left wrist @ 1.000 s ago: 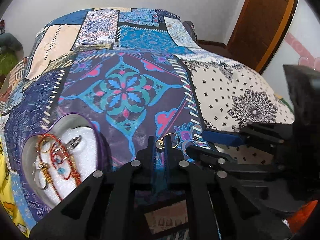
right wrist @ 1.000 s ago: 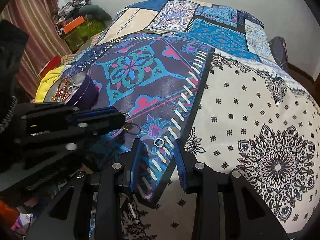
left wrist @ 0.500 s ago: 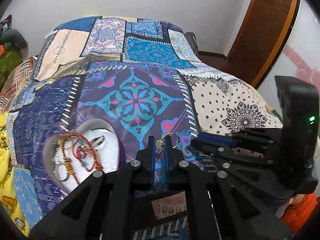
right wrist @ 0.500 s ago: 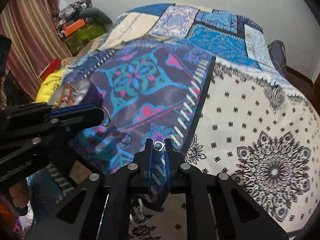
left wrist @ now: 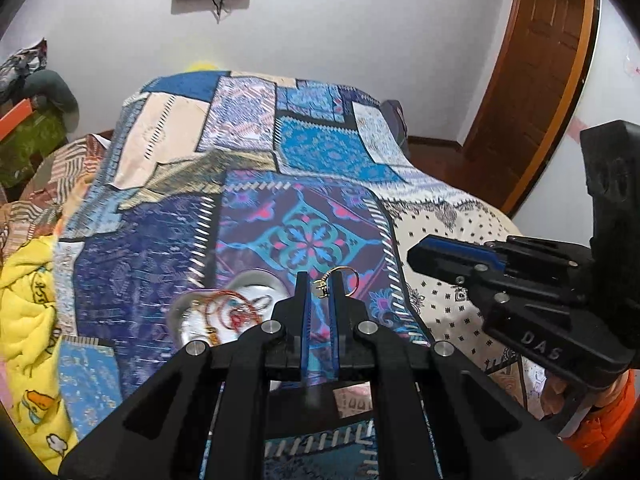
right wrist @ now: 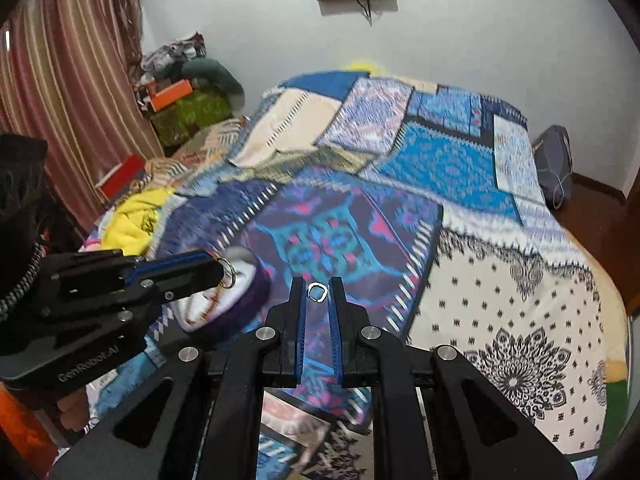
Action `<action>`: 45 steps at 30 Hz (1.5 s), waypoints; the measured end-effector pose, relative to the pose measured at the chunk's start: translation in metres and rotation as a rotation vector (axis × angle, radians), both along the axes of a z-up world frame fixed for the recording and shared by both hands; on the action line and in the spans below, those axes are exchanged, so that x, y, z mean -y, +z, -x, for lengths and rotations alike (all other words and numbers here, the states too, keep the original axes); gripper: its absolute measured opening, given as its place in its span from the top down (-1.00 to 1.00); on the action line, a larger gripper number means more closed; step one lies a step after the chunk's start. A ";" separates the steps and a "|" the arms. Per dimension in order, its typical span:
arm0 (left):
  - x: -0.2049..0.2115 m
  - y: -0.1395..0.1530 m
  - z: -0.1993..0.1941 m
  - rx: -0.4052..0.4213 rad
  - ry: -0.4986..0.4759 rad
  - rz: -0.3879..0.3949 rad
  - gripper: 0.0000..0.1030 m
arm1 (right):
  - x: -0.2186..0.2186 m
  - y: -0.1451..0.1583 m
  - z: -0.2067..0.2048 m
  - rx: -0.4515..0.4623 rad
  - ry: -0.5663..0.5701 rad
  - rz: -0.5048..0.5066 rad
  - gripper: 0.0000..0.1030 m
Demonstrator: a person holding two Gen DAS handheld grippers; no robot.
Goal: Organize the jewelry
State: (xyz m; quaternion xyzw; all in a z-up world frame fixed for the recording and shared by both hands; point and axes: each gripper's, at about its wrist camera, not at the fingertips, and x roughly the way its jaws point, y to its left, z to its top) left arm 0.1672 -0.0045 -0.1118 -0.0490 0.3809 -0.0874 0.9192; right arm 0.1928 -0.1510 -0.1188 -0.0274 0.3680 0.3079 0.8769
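Two hand-held grippers are raised above a bed covered by a patchwork bedspread (left wrist: 168, 240) of printed cotton panels in blue, purple, cream and turquoise.

Left gripper (left wrist: 320, 282): black plastic frame, blue ribbed pads. Its two fingers stand nearly together and pinch a gold earring (left wrist: 326, 280), a small clasp from which a thin round wire hoop hangs out past the right fingertip. The earring is held in the air, clear of the cloth.

Right gripper (right wrist: 318, 292): same build. Its two fingers are narrowly parted and grip between their tips one small silver ring (right wrist: 317, 291), a plain metal band with a slightly squared outline, also off the bedspread.

Jewelry box (left wrist: 224, 312): one heart-shaped container with a purple outer wall and a white, soft-looking lining. It rests on the purple floral panel of the bedspread, just below and to the left of the left gripper's tips. Inside lie tangled strands in red and gold with blue beads; motion blur prevents counting them.

In the right wrist view the left gripper appears at the left edge with its hoop hanging directly over the box, and the silver ring lies just to the right of the box.

Count: two grippers, one earring, one ring, one box.
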 end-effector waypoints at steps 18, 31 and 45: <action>-0.074 0.020 0.031 0.056 0.133 0.012 0.87 | -0.055 0.023 0.020 0.047 0.104 -0.063 0.81; -0.072 -0.024 0.022 -0.037 0.100 0.035 0.87 | -0.075 -0.022 0.004 -0.061 0.124 0.010 0.81; -0.056 -0.051 0.009 -0.100 0.040 0.021 0.87 | -0.083 -0.039 -0.004 -0.112 0.148 0.049 0.81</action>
